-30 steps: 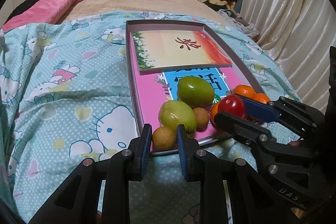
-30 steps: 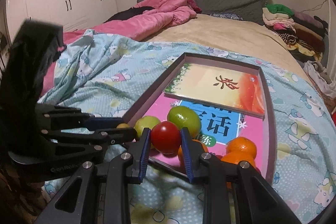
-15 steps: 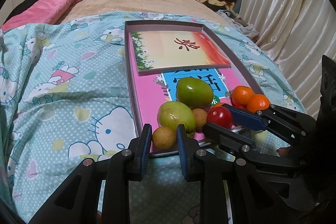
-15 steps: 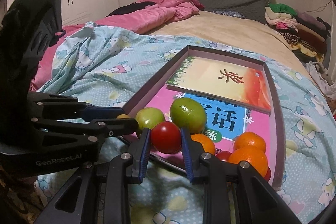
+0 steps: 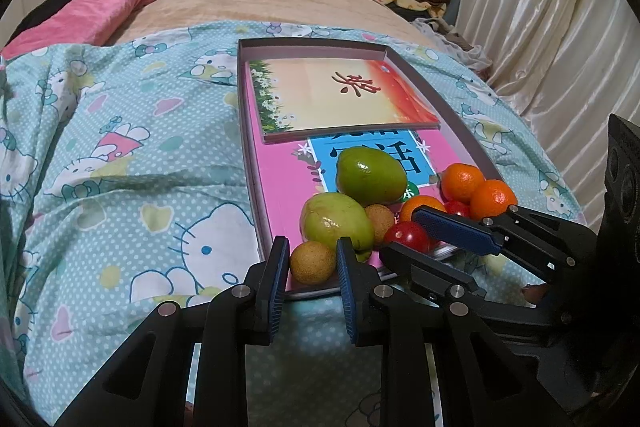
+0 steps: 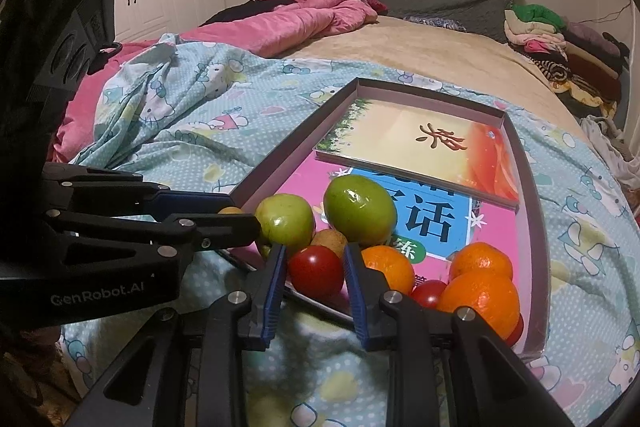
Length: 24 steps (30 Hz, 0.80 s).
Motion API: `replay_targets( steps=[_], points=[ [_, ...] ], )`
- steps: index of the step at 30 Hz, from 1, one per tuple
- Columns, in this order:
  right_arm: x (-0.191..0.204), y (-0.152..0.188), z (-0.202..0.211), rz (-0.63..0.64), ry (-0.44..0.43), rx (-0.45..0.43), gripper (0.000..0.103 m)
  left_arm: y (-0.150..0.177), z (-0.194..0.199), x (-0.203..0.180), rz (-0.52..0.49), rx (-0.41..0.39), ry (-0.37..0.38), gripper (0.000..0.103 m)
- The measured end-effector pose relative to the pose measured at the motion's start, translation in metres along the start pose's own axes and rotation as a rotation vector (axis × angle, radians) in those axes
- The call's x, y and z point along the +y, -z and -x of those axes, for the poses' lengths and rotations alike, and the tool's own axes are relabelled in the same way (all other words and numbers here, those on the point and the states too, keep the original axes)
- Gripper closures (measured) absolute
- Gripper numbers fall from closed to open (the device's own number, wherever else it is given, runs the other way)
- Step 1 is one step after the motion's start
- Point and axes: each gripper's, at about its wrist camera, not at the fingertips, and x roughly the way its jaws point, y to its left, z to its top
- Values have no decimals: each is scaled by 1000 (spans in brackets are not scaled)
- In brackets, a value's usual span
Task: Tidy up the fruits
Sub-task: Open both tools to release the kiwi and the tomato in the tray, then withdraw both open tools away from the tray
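While sorting by kind, you are clenching a longan [image 5: 312, 262] in the left jaws and a cherry tomato [image 6: 316, 270] in the right.

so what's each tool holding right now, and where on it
The left tool is shut on the small tan fruit, pads on its two sides. The right tool is shut on the red tomato, also across its sides.

Two green fruits [image 6: 358, 209], three oranges [image 6: 480, 297], two tan longans [image 5: 313, 262], two books [image 5: 340, 99].
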Motion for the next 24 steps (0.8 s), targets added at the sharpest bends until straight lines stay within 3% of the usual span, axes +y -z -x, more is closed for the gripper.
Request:
replay_targets(
  steps=[14,17,24],
  points=[
    [10,1,3,54,12,-10,57,0,0,0,3,3,4,78],
    [11,1,5,67,28,-13,49,1,-1,1,7,5,5,78],
    [11,0,19,92,66,-64,41,1,1,3,27,5,4,78]
  ],
)
